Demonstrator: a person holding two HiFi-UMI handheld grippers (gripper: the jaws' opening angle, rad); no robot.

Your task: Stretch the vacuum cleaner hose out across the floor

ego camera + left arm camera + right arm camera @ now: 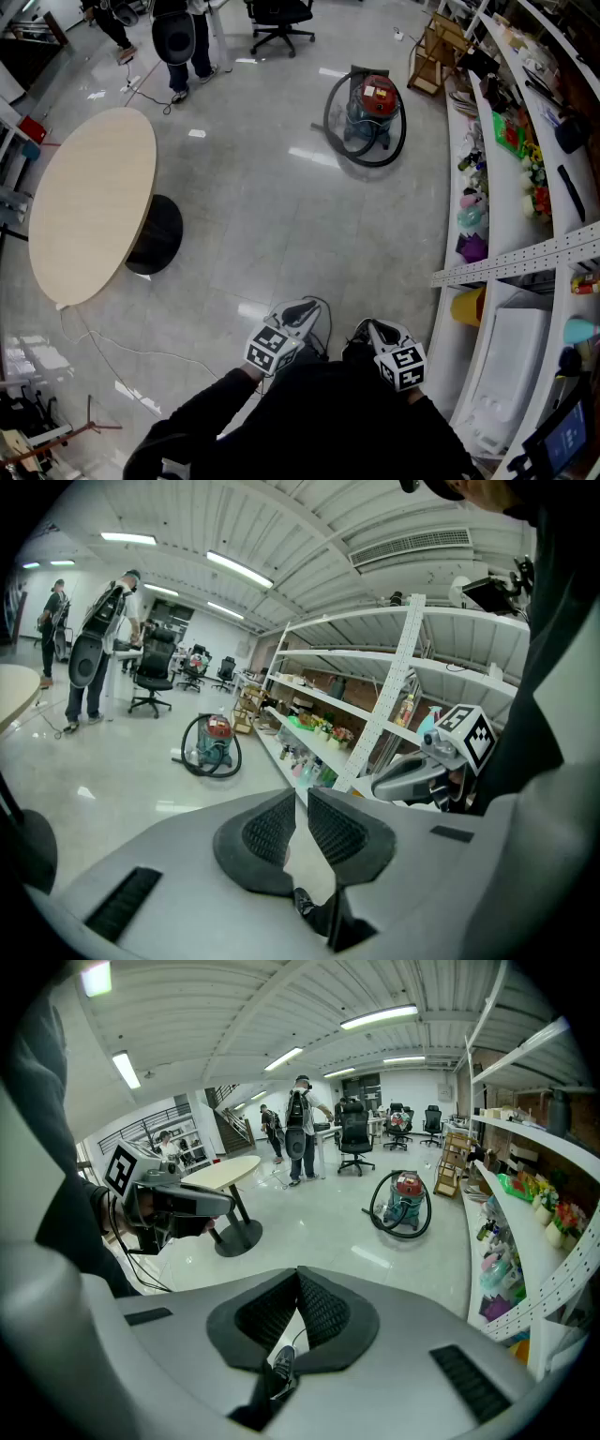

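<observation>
Landmark for this entry is the vacuum cleaner (377,111), standing on a glossy grey floor (272,216). It is a canister type with a red lid over a blue-grey drum.

Its hose (335,120) is black and lies curled in one big loop round the drum, leaning on it and resting on the floor. It is not stretched out.

The left gripper (302,309) and right gripper (368,330) sit side by side, well apart from the vacuum cleaner on its near side, close to the person's dark sleeves. Neither touches the hose.

- **Left gripper view:** the claw is closed, with only a sliver of floor showing between the tips and nothing in it.
- **Left pads:** the pads (267,832) are black and wedge-shaped with a fine cross-hatch. The shell is smooth matte grey.
- **Right gripper view:** the claw is closed tip to tip and empty. Its pads (323,1312) have the same hatched texture.

A round table (89,202) stands left of the vacuum cleaner, well apart. Its top is pale wood grain, on a black disc base (155,234).

Curved white shelving (487,187) with a perforated upright stands right of the vacuum cleaner. It carries small mixed goods, including bottles and coloured items too small to name.

A yellow tub (466,305) sits low on the shelving. I cannot tell what is inside it.

A wooden rack (436,52) stands just beyond the vacuum cleaner, to its right. Farther beyond it are a black office chair (281,23) and a standing person (178,42).
</observation>
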